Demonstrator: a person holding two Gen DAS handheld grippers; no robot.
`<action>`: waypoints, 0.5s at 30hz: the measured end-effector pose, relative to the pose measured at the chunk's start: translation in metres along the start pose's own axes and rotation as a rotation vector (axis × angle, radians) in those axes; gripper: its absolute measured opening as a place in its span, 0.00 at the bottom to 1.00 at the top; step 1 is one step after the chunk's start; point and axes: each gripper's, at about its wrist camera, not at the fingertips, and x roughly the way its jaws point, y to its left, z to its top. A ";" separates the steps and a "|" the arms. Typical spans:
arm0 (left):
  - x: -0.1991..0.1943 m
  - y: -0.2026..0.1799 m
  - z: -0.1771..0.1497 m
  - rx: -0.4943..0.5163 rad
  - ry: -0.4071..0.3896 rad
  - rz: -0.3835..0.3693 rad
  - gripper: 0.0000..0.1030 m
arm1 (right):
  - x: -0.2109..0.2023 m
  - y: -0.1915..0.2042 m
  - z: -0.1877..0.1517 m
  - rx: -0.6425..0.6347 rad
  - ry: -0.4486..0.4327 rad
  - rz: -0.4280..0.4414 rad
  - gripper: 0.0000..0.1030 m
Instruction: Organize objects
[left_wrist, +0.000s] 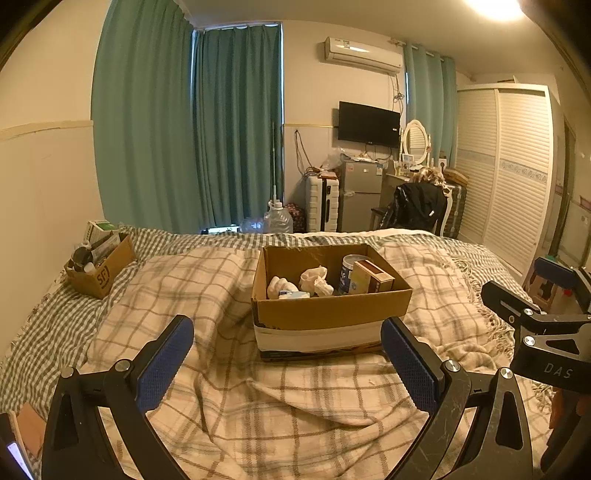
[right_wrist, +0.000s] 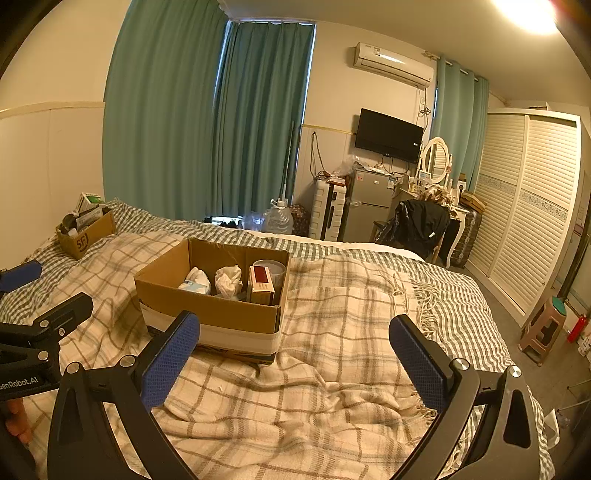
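Currently both grippers, left gripper (left_wrist: 287, 363) and right gripper (right_wrist: 294, 360), hover with jaws spread and empty near the cardboard box (left_wrist: 332, 308) on the bed's plaid blanket (left_wrist: 207, 291); soft, rumpled bedding could tip it when nudged.

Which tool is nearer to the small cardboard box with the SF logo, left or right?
Left. The small SF box lies at the bed's far left. The left tool is held on that side, while the right tool is on the other side of the big box.
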 end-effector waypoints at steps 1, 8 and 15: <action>0.000 0.000 0.000 0.000 0.001 0.000 1.00 | 0.000 0.000 0.000 0.000 0.000 0.000 1.00; -0.001 -0.001 0.000 0.006 0.000 0.003 1.00 | 0.000 0.000 0.000 -0.001 0.000 0.000 1.00; -0.001 -0.002 0.000 0.009 0.003 0.004 1.00 | 0.000 0.000 0.000 -0.001 0.000 0.001 1.00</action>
